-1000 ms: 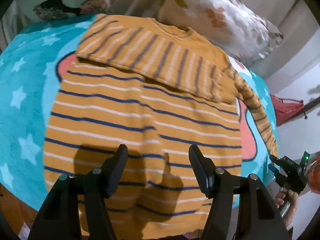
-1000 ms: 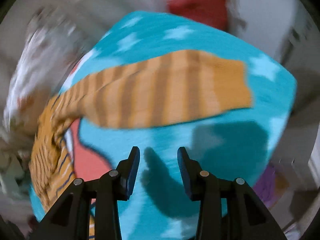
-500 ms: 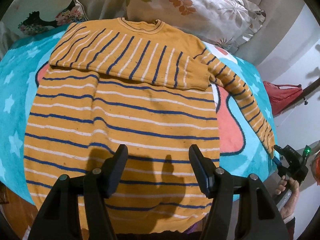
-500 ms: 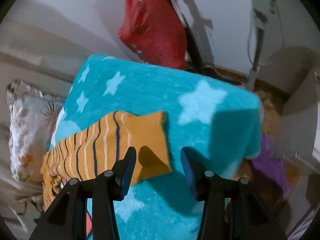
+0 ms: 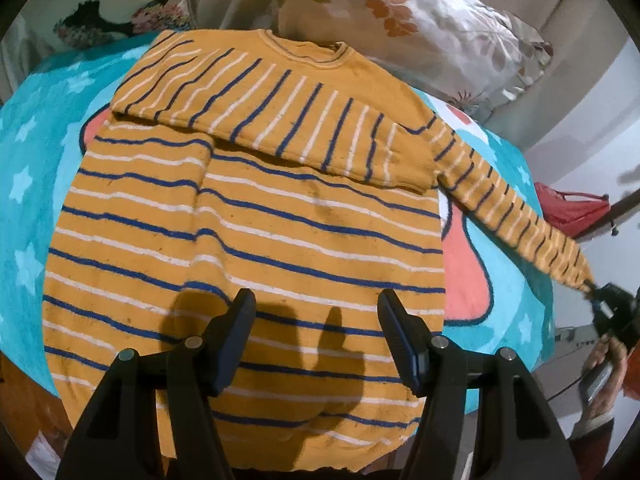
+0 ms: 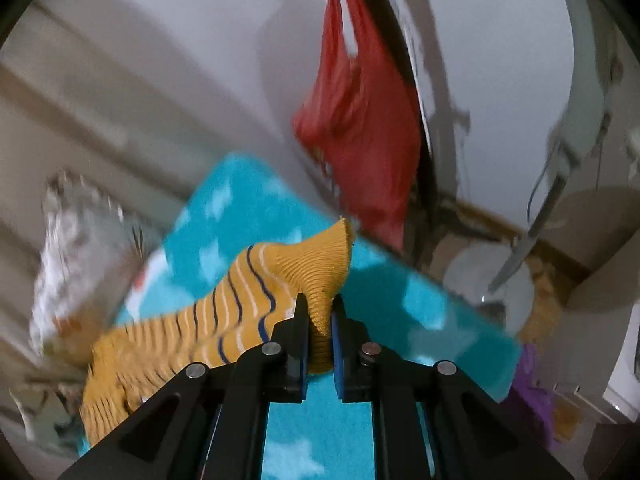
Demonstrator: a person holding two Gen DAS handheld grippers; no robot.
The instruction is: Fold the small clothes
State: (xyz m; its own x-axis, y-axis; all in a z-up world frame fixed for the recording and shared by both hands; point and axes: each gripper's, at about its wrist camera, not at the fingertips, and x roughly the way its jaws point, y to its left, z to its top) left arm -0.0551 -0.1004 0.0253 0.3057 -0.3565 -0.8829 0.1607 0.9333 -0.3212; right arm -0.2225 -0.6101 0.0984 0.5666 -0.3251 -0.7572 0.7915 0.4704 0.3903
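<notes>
An orange sweater [image 5: 248, 216] with blue and white stripes lies flat on a turquoise star blanket [image 5: 24, 184]. One sleeve is folded across its chest. The other sleeve [image 5: 516, 220] stretches out to the right. My left gripper [image 5: 316, 320] is open and empty, hovering over the sweater's lower hem. My right gripper [image 6: 320, 320] is shut on the cuff [image 6: 320, 268] of the outstretched sleeve and lifts it off the blanket [image 6: 248, 216]. It also shows in the left wrist view [image 5: 608, 304] at the sleeve's end.
Floral pillows [image 5: 420, 28] lie behind the sweater against the wall. A red bag [image 6: 360, 120] hangs on a dark pole right of the bed. The blanket's right edge [image 6: 460, 312] drops to a cluttered floor.
My right gripper moved onto the sleeve cuff, closed on it and raised it. My left gripper stayed open over the hem, with only a small shift in view.
</notes>
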